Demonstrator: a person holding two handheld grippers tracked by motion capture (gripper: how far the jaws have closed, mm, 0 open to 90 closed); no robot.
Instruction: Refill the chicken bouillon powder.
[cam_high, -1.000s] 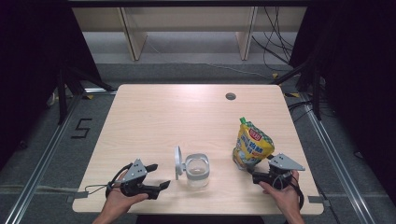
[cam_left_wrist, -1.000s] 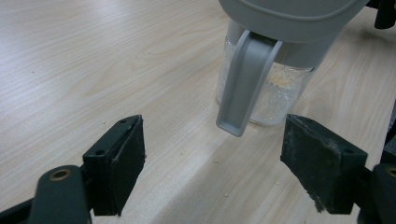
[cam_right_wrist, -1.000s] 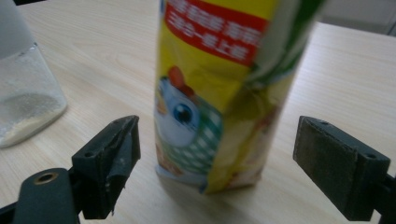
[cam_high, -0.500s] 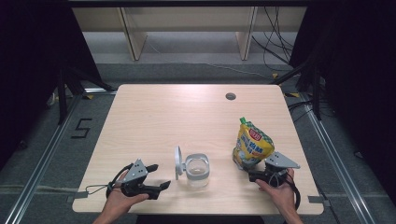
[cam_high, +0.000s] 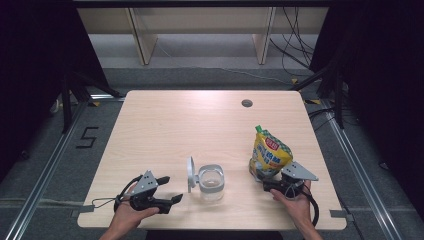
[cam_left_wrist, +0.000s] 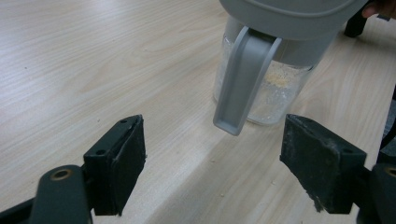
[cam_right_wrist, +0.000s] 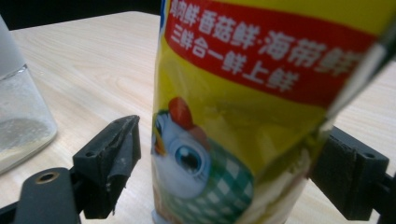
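Observation:
A yellow stand-up pouch (cam_high: 270, 151) with red lettering and a green cap stands at the table's right front. My right gripper (cam_high: 266, 181) is at its base, open. In the right gripper view the pouch (cam_right_wrist: 243, 107) sits between the jaws of the right gripper (cam_right_wrist: 231, 137), with a gap at the left jaw. A clear jar (cam_high: 210, 181) with a grey hinged lid (cam_high: 190, 173) flipped up stands at front centre. My left gripper (cam_high: 169, 189) lies open to its left. Its own view has the left gripper (cam_left_wrist: 214, 140) facing the jar (cam_left_wrist: 271, 88) and its grey latch (cam_left_wrist: 240, 79), a short way off.
The wooden table (cam_high: 190, 130) has a round cable hole (cam_high: 246, 103) at the back right. A light residue lies in the jar's bottom. Shelf legs and cables are on the floor beyond the table's far edge.
My right gripper has slid left toward the pouch's base, so the pouch now stands between its jaws. The left gripper, jar and pouch have not moved.

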